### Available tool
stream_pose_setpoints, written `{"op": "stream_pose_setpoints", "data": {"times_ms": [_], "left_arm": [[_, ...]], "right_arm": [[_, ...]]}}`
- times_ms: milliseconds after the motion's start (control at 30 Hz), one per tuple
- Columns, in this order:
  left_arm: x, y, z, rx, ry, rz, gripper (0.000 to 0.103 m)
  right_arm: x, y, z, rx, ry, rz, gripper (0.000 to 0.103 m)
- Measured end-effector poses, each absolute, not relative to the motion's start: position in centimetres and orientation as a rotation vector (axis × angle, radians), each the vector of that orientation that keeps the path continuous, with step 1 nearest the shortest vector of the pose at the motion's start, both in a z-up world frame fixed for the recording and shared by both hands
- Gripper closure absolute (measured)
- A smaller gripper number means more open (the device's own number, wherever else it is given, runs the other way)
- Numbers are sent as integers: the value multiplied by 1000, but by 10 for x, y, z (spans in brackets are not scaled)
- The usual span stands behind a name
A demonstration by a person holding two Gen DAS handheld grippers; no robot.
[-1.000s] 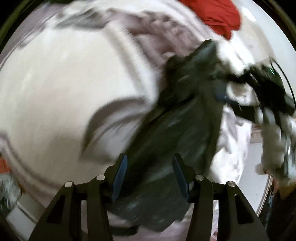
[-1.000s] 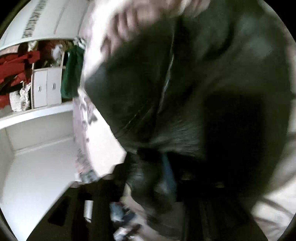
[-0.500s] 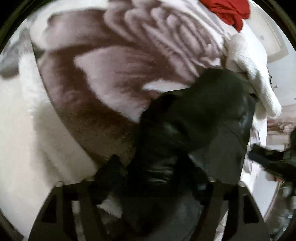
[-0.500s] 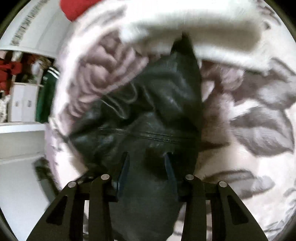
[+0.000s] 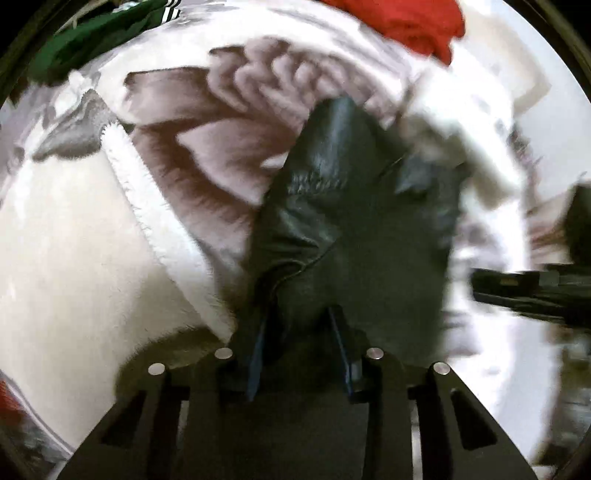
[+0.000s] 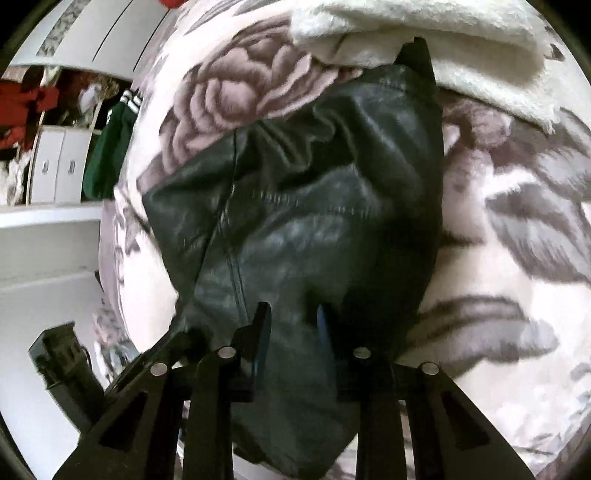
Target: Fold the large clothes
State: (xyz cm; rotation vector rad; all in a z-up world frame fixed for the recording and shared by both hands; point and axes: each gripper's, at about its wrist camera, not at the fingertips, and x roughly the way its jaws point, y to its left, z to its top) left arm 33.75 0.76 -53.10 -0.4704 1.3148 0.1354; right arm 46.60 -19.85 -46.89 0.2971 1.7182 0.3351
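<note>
A black leather garment [image 5: 343, 206] lies spread on a floral fleece blanket [image 5: 207, 155]. My left gripper [image 5: 299, 328] is shut on a bunched fold at its near edge, the leather filling the gap between the blue-padded fingers. In the right wrist view the same black leather garment [image 6: 314, 206] stretches away over the blanket [image 6: 517, 229]. My right gripper [image 6: 291, 328] is shut on its near edge, with leather hanging below the fingers. The right gripper's body shows blurred at the right of the left wrist view [image 5: 532, 291].
A red garment [image 5: 410, 22] lies at the far end of the blanket. A green garment [image 5: 96, 40] with white stripes lies at the far left; it also shows in the right wrist view [image 6: 107, 158]. A white fluffy fold [image 6: 424, 33] lies beyond the leather. White drawers [image 6: 55, 166] stand at left.
Both grippers have closed on the near edge of the leather garment. The garment, swinging and blurred a second ago, now lies spread on the blanket.
</note>
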Motion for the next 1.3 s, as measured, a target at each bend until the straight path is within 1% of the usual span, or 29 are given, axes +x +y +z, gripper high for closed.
{"op": "stream_pose_setpoints", "data": {"times_ms": [33,100,200,300,367,400,433,533,633,667,700,733,767,800,833,900,1000,1167,1233,1267,1300], "left_arm": [[342,9,-547,-465,1342,144,74],[355,13,-571,-479,1360,150,70],[361,15,-576,-441,1355,129,67],[362,29,-581,-516,1339,107,65],[362,38,-583,-554,1333,96,65],[360,41,-581,-556,1335,88,65],[359,43,-578,-550,1338,84,65],[354,39,-563,-574,1330,93,65],[345,41,-547,-619,1294,121,63],[343,41,-541,-617,1270,129,59],[338,40,-535,-599,1247,132,49],[335,38,-532,-581,1245,134,18],[331,38,-529,-571,1247,130,3],[326,38,-525,-570,1240,129,3],[321,39,-524,-570,1243,139,3],[312,36,-519,-592,1254,139,3],[305,21,-508,-639,1250,130,3],[309,-26,-495,-600,1257,102,4],[309,-52,-496,-581,1262,46,4],[309,-65,-499,-581,1264,9,7],[309,-80,-502,-579,1270,-23,13]], "right_arm": [[465,-200,-481,295,1752,317,76],[461,-201,-499,286,1793,284,76],[459,-200,-512,255,1811,270,76],[467,-219,-509,355,1801,307,74],[479,-250,-499,456,1712,286,58],[485,-269,-498,506,1673,258,42],[492,-282,-501,547,1649,247,36],[517,-313,-533,654,1619,261,32],[538,-320,-573,831,1615,359,32],[537,-318,-582,875,1608,388,32],[537,-312,-587,893,1592,421,30],[538,-305,-589,868,1574,449,31],[537,-299,-586,816,1558,460,33],[533,-297,-583,785,1548,452,51],[526,-301,-579,796,1539,428,63],[512,-314,-570,875,1505,355,71],[477,-336,-542,929,1458,210,73],[379,-428,-471,1045,1351,-21,74],[336,-461,-452,1004,1334,-109,74],[318,-472,-446,982,1340,-131,74],[303,-479,-448,978,1355,-131,73]]}}
